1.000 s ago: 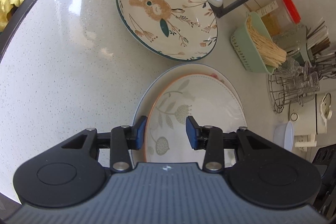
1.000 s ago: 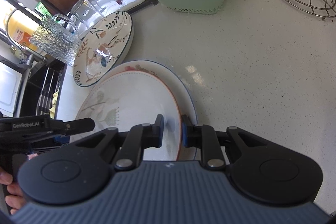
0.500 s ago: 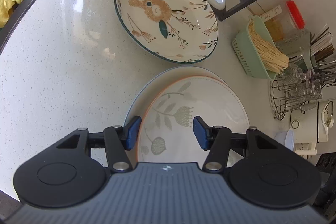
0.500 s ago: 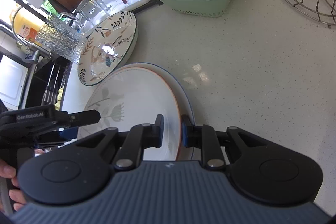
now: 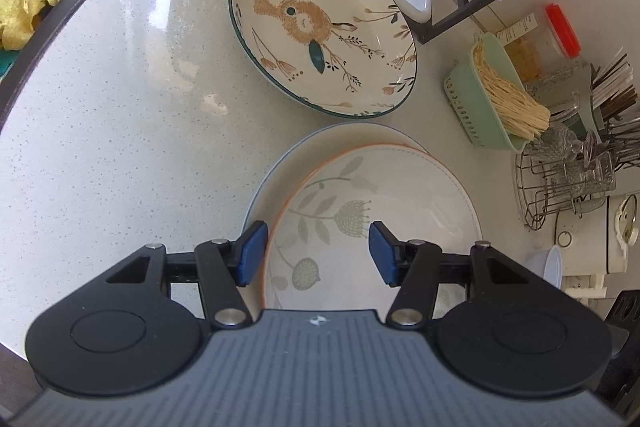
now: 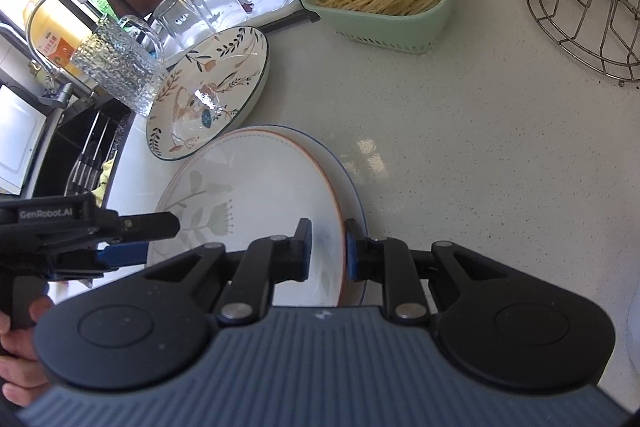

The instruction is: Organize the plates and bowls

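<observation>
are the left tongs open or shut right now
Open. The left tongs have blue pads spread wide over the orange-rimmed plate, with nothing pinched between them.

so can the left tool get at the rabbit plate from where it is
Probably yes: the left tool is open and empty, and the rabbit plate lies uncovered just beyond the stacked plates, with nothing between.

I can't see most of the blue-rimmed plate (image 5: pixel 276 167) at frame centre; the orange-rimmed floral plate (image 5: pixel 380 195) covers it.
</observation>
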Demonstrator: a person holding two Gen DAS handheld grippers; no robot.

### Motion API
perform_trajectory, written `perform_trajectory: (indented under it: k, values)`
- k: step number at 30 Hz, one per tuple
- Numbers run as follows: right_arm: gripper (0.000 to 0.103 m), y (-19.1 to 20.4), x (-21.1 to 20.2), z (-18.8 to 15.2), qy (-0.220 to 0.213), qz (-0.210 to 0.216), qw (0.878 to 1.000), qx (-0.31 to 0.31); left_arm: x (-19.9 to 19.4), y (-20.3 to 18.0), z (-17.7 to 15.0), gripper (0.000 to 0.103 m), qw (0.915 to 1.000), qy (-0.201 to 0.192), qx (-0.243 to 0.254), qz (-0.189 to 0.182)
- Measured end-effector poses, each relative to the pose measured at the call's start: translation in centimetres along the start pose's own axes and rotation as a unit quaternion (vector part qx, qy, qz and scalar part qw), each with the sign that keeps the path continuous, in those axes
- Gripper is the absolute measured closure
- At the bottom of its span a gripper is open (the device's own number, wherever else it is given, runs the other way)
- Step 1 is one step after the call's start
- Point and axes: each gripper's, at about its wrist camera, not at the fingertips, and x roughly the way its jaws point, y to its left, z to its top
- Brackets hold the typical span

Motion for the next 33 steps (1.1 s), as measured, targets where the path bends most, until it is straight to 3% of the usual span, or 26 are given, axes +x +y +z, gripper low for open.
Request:
perform_trajectory:
  k: [6, 11, 16, 24, 33]
  values:
    - [0.082, -0.1, 0.4, 0.1, 0.003, 0.005, 1.000, 0.001, -1.7, -0.4, -0.5, 0.042, 0.9995, -0.010, 0.021, 0.021]
    - [0.082, 1.5, -0.3, 0.5, -0.032, -0.020, 0.998, -0.056, -2.1, -0.1, -0.8, 0.042, 0.9991, -0.004, 0.036, 0.024]
    - [0.082, 1.5, -0.8, 1.0, -0.042, -0.014, 0.998, -0.048, -3.4, -0.6, -1.1, 0.042, 0.9982, -0.015, 0.053, 0.024]
    - [0.082, 2.8, -3.7, 1.8, -0.075, -0.002, 0.996, -0.041, -6.6, -1.4, -1.0, 0.042, 0.9945, -0.055, 0.085, 0.028]
    - [0.082, 5.1, -8.1, 1.6, -0.120, 0.013, 0.992, -0.038, -11.2, -3.2, -1.7, 0.042, 0.9841, -0.114, 0.132, 0.035]
